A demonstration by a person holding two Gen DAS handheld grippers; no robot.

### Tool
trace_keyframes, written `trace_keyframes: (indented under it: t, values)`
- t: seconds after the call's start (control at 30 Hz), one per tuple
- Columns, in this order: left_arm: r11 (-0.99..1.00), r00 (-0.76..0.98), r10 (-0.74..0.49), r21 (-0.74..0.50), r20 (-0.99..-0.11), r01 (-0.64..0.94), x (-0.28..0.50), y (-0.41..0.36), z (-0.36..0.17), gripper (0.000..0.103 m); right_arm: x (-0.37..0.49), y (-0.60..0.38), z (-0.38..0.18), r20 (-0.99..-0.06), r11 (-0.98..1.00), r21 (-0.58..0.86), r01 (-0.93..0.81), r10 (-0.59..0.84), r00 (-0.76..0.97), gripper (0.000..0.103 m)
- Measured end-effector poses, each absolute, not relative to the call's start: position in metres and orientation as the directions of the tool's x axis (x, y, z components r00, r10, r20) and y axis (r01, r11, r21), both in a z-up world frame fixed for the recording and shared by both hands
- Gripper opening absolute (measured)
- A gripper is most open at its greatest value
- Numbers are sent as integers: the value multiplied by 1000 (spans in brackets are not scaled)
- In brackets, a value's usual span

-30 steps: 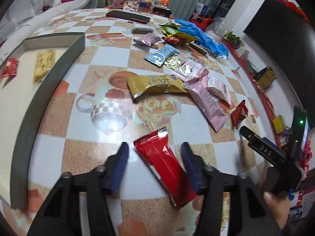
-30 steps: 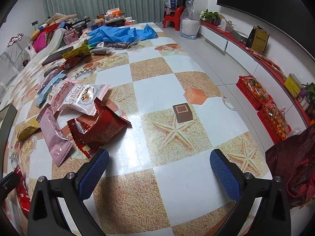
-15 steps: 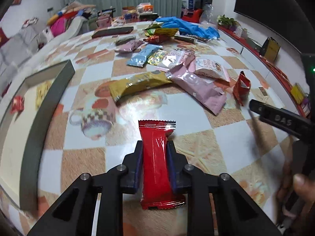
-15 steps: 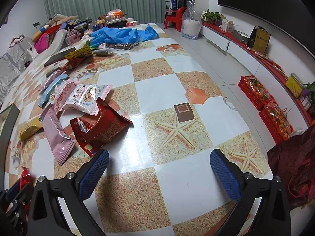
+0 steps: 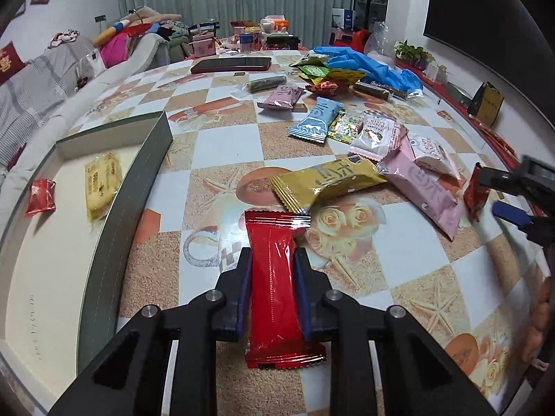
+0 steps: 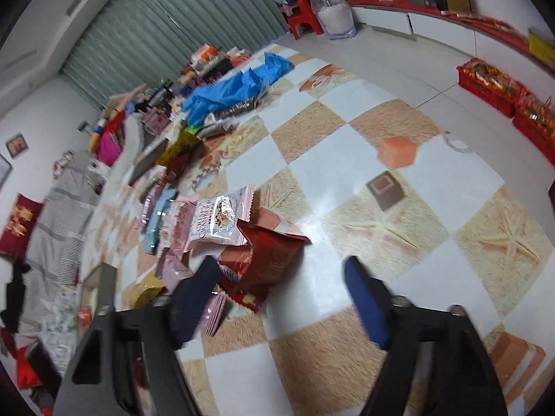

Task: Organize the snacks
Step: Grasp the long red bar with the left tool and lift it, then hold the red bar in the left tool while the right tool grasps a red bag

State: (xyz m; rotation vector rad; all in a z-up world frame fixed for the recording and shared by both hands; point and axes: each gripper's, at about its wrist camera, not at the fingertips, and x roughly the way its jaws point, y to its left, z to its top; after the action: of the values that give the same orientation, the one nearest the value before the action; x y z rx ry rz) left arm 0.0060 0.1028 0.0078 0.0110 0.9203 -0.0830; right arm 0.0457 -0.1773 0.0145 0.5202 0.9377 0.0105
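One grey tray [image 5: 145,187] holding two snacks; left gripper [image 5: 271,277] clamped on one red packet [image 5: 274,277]; right gripper [image 6: 281,291] closing, pads clear of the crumpled red bag [image 6: 263,260] between them.

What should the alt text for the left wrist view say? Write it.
The left claw is shut on a long red snack bar above a checkered table. A grey tray on the left holds two snacks; more wrappers lie scattered to the right.
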Motion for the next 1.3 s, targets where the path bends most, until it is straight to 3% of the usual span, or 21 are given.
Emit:
trace_keyframes:
  t: [0.07,0.1,0.13,0.4,0.5,0.73,0.97,1.1,1.3]
  values:
    - [996,602,-88,-52,-794,77,6,107,8,26,59,-153,16,-799,936,304,179,148,582,67]
    - [995,602,-97,-63,-793,77,6,108,8,26,63,-142,16,-812,960,232,158,101,575,50]
    - [994,602,-107,-76,-792,77,6,110,8,26,66,-131,15,-822,979,157,133,55,567,41]
    - [993,600,-116,-73,-792,96,7,109,9,26,14,-109,10,-810,995,23,-93,73,583,39]
    - [991,599,-93,-17,-795,132,7,97,9,26,3,-92,9,-798,988,-65,-143,35,602,32]
    - [980,616,-31,98,-787,176,10,83,9,26,14,-81,11,-814,990,-47,-136,41,579,32]
    - [987,610,-83,21,-788,161,27,96,8,26,33,-54,10,-808,986,-59,-157,45,587,31]
    - [986,629,-44,68,-776,152,23,89,8,26,30,-49,7,-783,986,-80,-150,31,621,31]
    - [988,623,-67,35,-780,151,24,94,8,25,30,-57,8,-786,993,-45,-107,31,617,31]
